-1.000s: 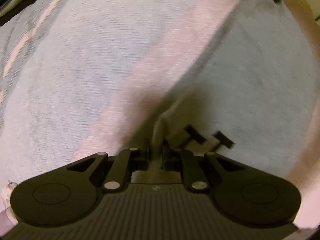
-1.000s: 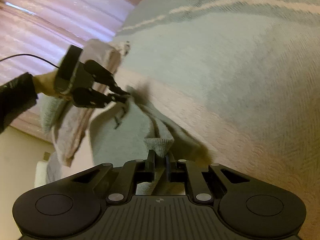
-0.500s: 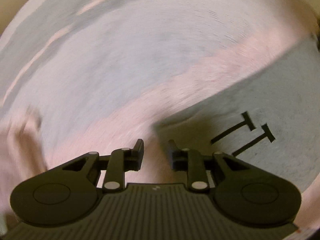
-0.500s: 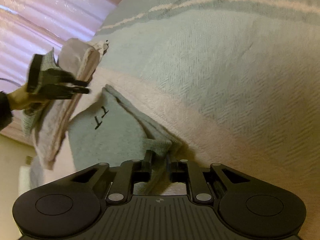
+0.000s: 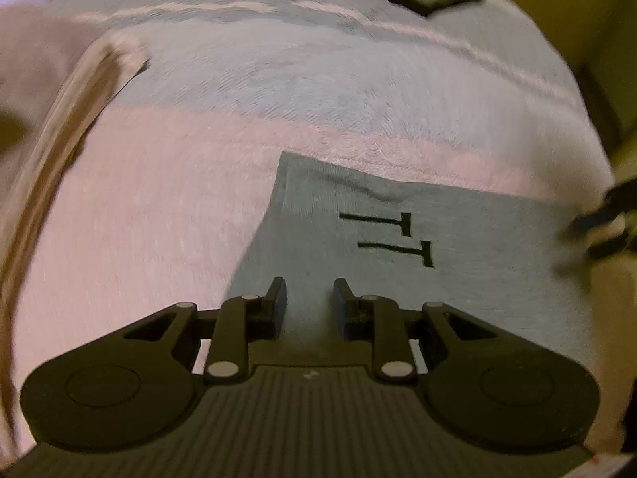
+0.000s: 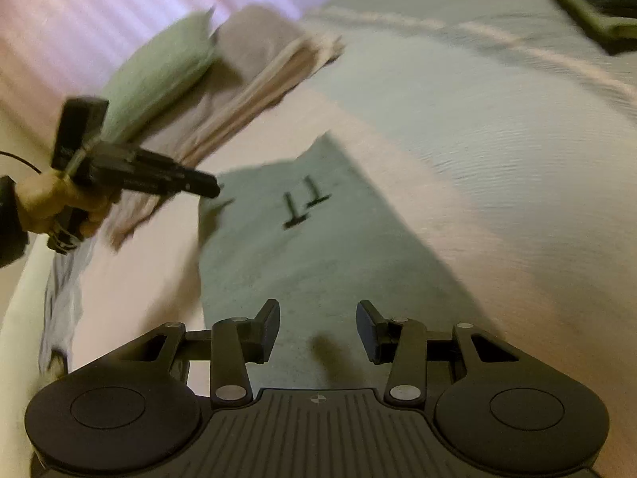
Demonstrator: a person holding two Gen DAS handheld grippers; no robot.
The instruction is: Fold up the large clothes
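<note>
A grey folded garment (image 5: 458,263) with a black "TT" mark (image 5: 398,239) lies flat on the bed's pink and grey striped blanket (image 5: 159,215). My left gripper (image 5: 309,292) hovers open over the garment's near left corner, nothing between its fingers. In the right wrist view the same garment (image 6: 318,255) stretches away from my right gripper (image 6: 318,316), which is open and empty above its near edge. A hand holds the left gripper (image 6: 213,190) at the garment's far left corner. The right gripper (image 5: 601,223) shows blurred at the right edge of the left wrist view.
A stack of folded clothes (image 6: 254,75) with a pale green piece (image 6: 159,71) lies on the bed beyond the garment, by the curtain. A dark flat object (image 6: 597,0) lies at the far right of the blanket (image 6: 477,139). The bed's edge runs along the left.
Both grippers were shut on the grey garment a second ago. The left one opened first, then the right. The garment has dropped and now lies flat with its fold laid over.
</note>
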